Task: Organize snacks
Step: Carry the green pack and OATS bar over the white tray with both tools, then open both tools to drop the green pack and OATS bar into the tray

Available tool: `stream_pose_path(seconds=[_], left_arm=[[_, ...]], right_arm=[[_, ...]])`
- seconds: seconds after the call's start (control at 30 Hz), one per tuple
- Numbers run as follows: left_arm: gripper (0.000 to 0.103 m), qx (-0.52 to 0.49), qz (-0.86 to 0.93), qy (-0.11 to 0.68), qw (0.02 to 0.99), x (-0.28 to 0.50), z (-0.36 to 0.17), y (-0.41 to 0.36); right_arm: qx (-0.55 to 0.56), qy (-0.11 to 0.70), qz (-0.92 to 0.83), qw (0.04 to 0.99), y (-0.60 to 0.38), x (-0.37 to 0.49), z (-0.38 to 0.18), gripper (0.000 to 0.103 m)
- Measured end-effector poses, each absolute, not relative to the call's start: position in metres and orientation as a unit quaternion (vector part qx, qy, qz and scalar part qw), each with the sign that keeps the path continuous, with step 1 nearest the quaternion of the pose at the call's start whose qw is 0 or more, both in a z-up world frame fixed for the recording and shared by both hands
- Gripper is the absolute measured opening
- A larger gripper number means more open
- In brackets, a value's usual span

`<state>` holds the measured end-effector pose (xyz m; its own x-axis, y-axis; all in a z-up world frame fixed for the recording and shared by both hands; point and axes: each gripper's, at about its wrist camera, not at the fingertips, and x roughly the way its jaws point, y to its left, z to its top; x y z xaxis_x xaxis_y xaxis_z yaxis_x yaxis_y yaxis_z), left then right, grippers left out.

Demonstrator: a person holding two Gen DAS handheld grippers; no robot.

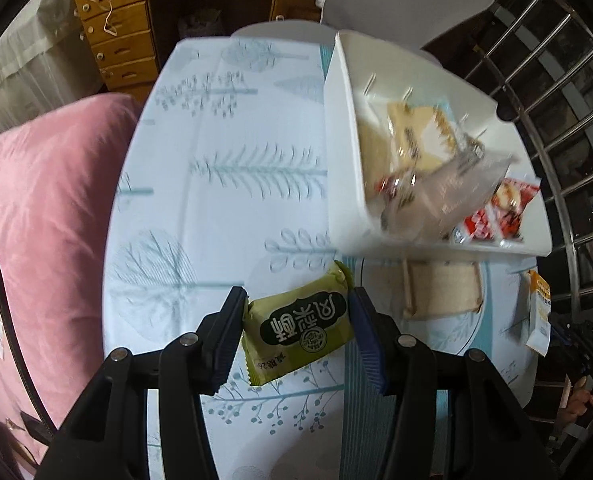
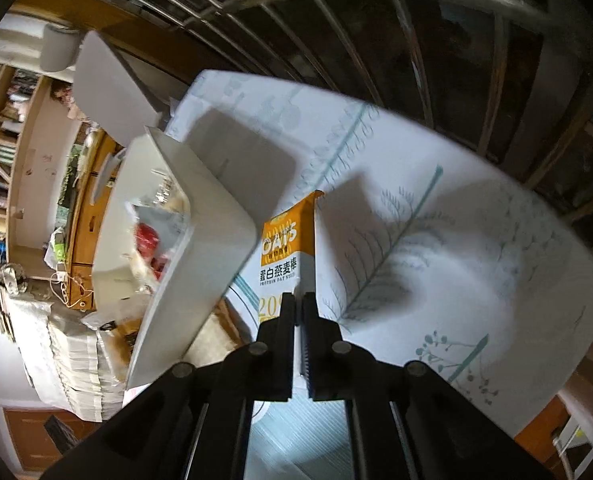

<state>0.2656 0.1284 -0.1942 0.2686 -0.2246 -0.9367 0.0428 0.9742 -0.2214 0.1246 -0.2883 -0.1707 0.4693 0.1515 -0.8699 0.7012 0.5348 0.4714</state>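
My left gripper (image 1: 298, 300) is shut on a green snack packet (image 1: 300, 330) and holds it above the table, just in front of the white storage bin (image 1: 342, 152). The bin holds several wrapped snacks, among them a yellow packet (image 1: 418, 140) and a red packet (image 1: 496, 212). My right gripper (image 2: 299, 304) is shut on an orange and white oat bar packet (image 2: 282, 256), held beside the bin's wall (image 2: 200, 248). That packet also shows at the right edge of the left wrist view (image 1: 539, 312).
The table wears a white cloth with teal leaf prints (image 1: 216, 168). A wrapped bread slice (image 1: 442, 292) lies in front of the bin. A pink cushion (image 1: 44, 216) lies to the left, a wooden drawer unit (image 1: 116, 28) stands behind, and metal window bars (image 1: 556, 92) run along the right.
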Motion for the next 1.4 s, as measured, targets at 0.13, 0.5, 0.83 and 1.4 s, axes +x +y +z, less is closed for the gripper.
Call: stream_pose_path(seconds=[0.13,0.5,0.83,1.4], left_arm=[[0.051,-0.069,-0.091,0.598,0.793,0.277,-0.175,0.130],[0.051,-0.071,-0.129,0.575,0.805,0.320,-0.129,0.116],[0.051,-0.059,-0.163,0.559,0.811,0.363,-0.125,0.077],[0.084,-0.063,-0.194,0.560,0.803,0.371,-0.149,0.050]], right_arm=[[0.431,0.466,-0.176,0.752,-0.294,0.126,-0.148,0.003],[0.409,0.421,-0.146,0.797,-0.307,0.157,-0.104,0.003],[0.353,0.425,-0.106,0.827,-0.292,0.210,-0.093,0.003],[0.232,0.450,-0.090,0.857,-0.252,0.270,-0.112,0.001]])
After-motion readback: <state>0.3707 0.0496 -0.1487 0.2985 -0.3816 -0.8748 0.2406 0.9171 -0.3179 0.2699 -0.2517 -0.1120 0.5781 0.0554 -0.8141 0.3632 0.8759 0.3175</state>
